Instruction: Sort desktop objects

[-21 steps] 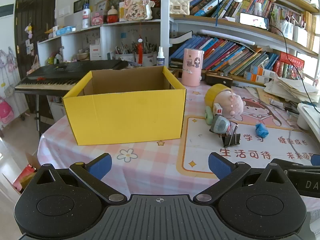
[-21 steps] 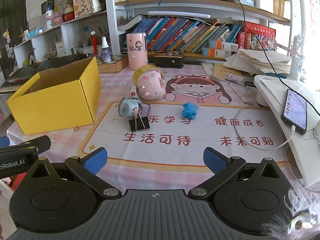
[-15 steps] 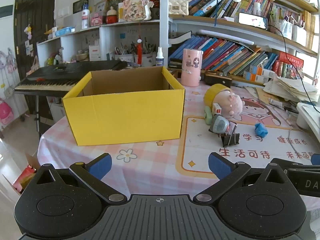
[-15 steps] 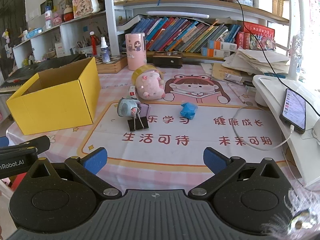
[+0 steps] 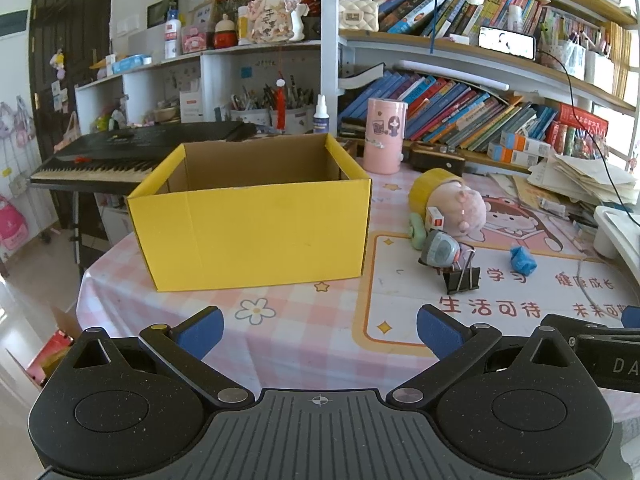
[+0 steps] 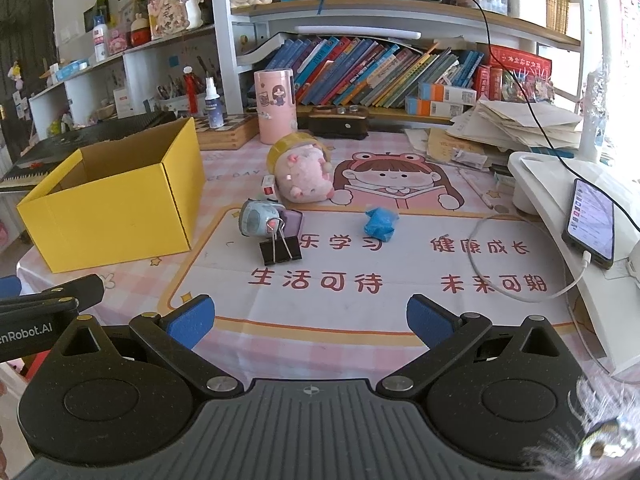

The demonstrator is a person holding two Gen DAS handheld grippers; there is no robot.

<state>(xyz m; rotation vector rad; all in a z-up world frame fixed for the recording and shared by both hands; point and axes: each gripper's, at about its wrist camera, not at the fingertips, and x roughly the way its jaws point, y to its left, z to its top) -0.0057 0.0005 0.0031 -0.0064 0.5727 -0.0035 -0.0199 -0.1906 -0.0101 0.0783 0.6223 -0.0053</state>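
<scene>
Both hand-held grippers hang over the near edge of the table with their jaws spread as wide as they go and nothing between the blue pads: the left gripper (image 5: pixel 318 330) faces the yellow cardboard box (image 5: pixel 256 236), and the right gripper (image 6: pixel 308 318) faces the printed desk mat (image 6: pixel 360 280). On that mat, ahead of the right gripper, lie the loose desktop things. A black binder clip (image 6: pixel 280 250) stands with its wire handles up, touching a small pale blue device (image 6: pixel 258 222) just behind it, which lies against a small purple item (image 6: pixel 292 222). Behind these rests a pink plush toy (image 6: pixel 306 178) with a yellow cap, and a small white and red box (image 6: pixel 269 186) sits at its left side. A crumpled blue lump (image 6: pixel 380 224) lies apart to the right of the clip. The box stands open and upright on the pink checked tablecloth (image 5: pixel 280 328), left of the mat and well apart from the clip; its inside bottom is hidden. Farther back a pink cylinder (image 6: pixel 275 106) stands upright near the shelf of books (image 6: pixel 380 72). At the right a phone (image 6: pixel 590 222) lies on a white stand (image 6: pixel 560 208) with a white cable (image 6: pixel 500 276) looping onto the mat. A keyboard instrument (image 5: pixel 120 152) stands behind the box.
</scene>
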